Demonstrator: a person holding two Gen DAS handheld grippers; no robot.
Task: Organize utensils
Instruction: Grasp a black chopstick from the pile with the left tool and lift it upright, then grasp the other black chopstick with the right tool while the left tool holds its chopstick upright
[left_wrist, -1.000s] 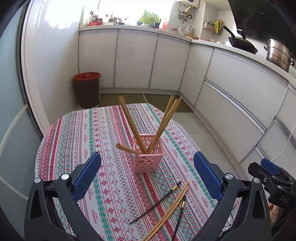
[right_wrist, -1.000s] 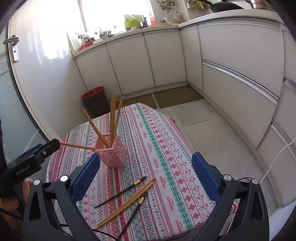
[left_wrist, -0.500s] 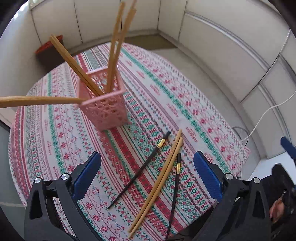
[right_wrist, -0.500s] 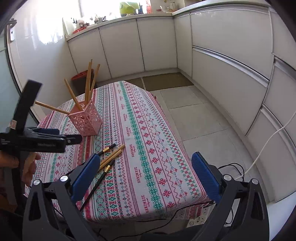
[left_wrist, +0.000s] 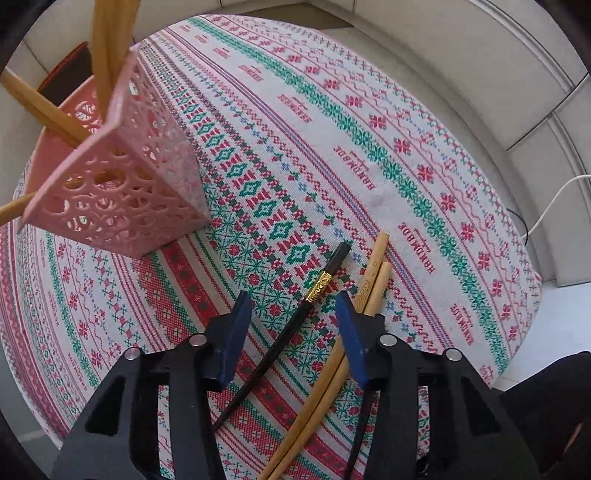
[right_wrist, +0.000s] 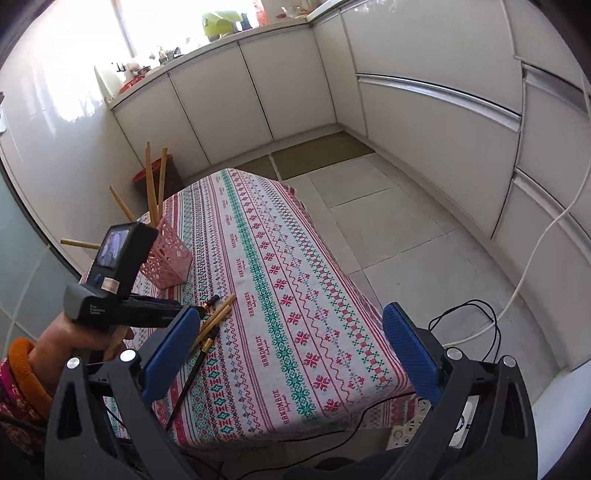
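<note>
While its jaws stand apart, the left gripper (left_wrist: 295, 314) straddles the black chopstick (left_wrist: 291, 330).

The holder's (left_wrist: 122, 184) far rim and the tops of its chopsticks (left_wrist: 105, 48) are cut off by the left wrist view's edge. The second black chopstick (left_wrist: 360, 424) hides behind the left gripper's (left_wrist: 295, 317) right finger (left_wrist: 351, 343). In the right wrist view that gripper's body (right_wrist: 125, 306) covers the loose chopsticks' (right_wrist: 214, 321) lower ends. Countertop items (right_wrist: 221, 26) are too small to identify.

Patterned tablecloth (right_wrist: 295, 295), white cabinets (right_wrist: 258, 92), red bin (right_wrist: 173, 173), white cable (right_wrist: 535, 266).
</note>
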